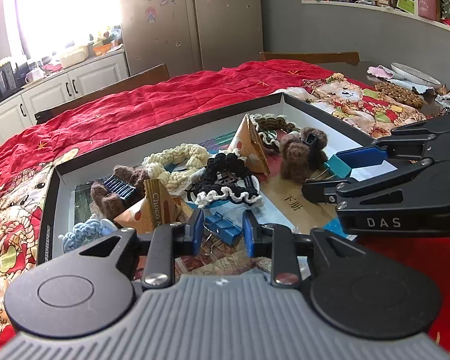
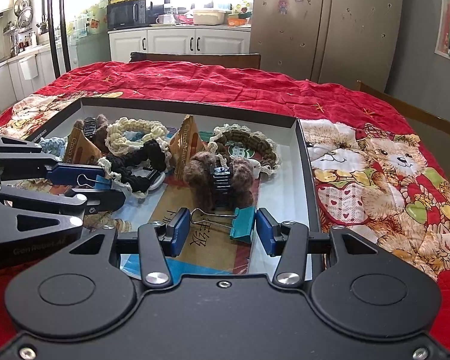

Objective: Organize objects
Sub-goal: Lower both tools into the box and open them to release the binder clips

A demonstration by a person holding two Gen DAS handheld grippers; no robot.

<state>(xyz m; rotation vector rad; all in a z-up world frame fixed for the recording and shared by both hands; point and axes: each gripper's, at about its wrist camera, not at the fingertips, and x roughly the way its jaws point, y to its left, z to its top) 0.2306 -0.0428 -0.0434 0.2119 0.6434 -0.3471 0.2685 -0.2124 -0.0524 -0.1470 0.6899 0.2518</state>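
Observation:
A shallow black box [image 1: 165, 138] [image 2: 310, 162] on the red cloth holds crocheted scrunchies, brown fuzzy hair clips, triangular Choco snack packs and binder clips. My left gripper [image 1: 222, 235] is open with a blue binder clip [image 1: 223, 229] lying between its fingers; in the right wrist view [image 2: 105, 184] the clip [image 2: 100, 181] sits between the pads. My right gripper [image 2: 222, 229] is open around a teal binder clip [image 2: 241, 223], not touching it; it also shows in the left wrist view [image 1: 345, 174].
A brown fuzzy clip [image 2: 222, 177] lies just beyond the teal clip. A black scrunchie [image 1: 225, 180], a cream scrunchie [image 1: 180, 162] and snack packs [image 1: 153, 210] crowd the box. Wooden chairs [image 1: 309, 57] stand at the table's far side. Clutter [image 1: 405, 90] lies at the far right.

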